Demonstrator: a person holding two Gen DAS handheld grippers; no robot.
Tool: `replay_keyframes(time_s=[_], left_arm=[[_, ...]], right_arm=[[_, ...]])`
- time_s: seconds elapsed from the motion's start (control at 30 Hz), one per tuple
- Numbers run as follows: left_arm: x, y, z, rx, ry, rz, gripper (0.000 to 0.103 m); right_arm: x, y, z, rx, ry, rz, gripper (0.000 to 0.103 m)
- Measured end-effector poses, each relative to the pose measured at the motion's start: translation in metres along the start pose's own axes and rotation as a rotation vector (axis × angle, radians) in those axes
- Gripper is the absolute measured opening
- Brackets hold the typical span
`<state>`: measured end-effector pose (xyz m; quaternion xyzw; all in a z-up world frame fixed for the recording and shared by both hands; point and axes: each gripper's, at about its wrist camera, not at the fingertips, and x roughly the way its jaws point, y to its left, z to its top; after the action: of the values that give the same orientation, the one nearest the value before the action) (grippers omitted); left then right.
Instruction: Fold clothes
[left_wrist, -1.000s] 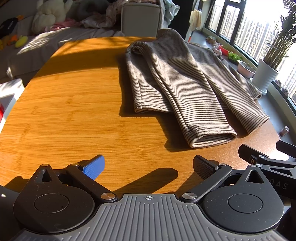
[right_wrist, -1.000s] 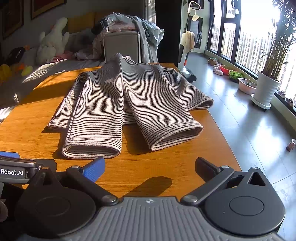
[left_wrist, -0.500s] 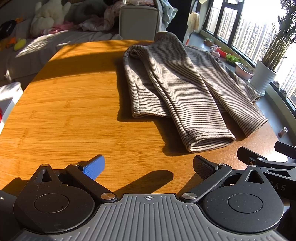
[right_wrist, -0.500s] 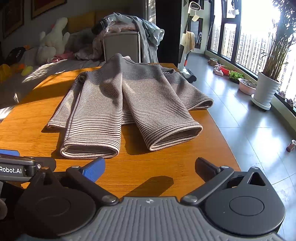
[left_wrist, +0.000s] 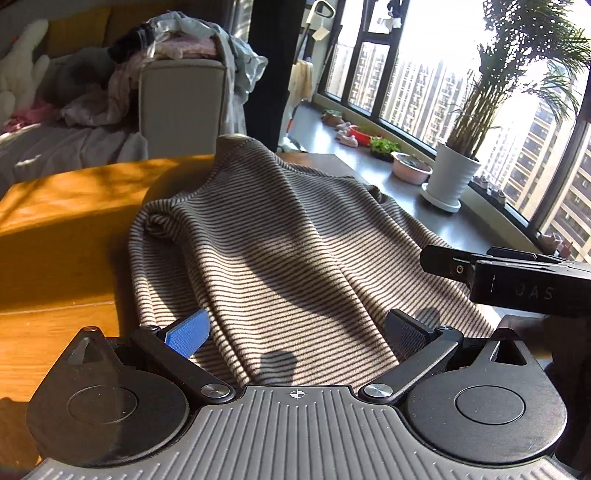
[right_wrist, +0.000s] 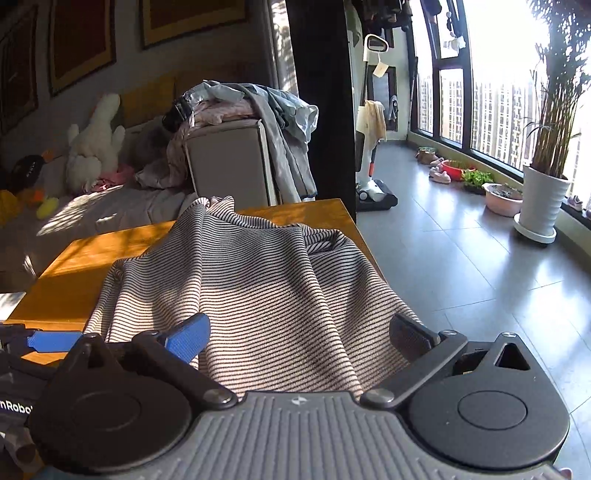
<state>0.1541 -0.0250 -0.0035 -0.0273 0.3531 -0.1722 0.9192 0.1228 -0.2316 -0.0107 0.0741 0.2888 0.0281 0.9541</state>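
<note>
Lighting: hard sunlight entered through windows (right_wrist: 491, 103) at right, blown out to glare. Sweater (left_wrist: 280, 258) carried dappled shadows. Far room dim. Fisheye bending at edges; focus sharp.

Both views close over sweater (left_wrist: 280, 266)

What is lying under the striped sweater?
The striped sweater lies on a wooden table, whose orange top shows at its left and far side. Whatever is beneath the fabric itself is covered and cannot be seen.
</note>
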Motion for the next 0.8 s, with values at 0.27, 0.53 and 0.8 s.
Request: replay_keyframes(time_s=[0.27,0.53,0.8], left_arm=[[0.023,0.035,0.001,-0.012,0.049,-0.086,0.103],[-0.016,0.055,-0.024,-0.054,0.046,-0.127,0.103],[-0.061,0.064,-0.053,-0.069,0.123,-0.2,0.103]], right_arm=[[0.085,0.0,0.011,0.135,0.111,0.108,0.103],[0.067,0.022,-0.011,0.065,0.088,0.122,0.103],[0.004,0.034,-0.052,0.031,0.099,0.187,0.103]])
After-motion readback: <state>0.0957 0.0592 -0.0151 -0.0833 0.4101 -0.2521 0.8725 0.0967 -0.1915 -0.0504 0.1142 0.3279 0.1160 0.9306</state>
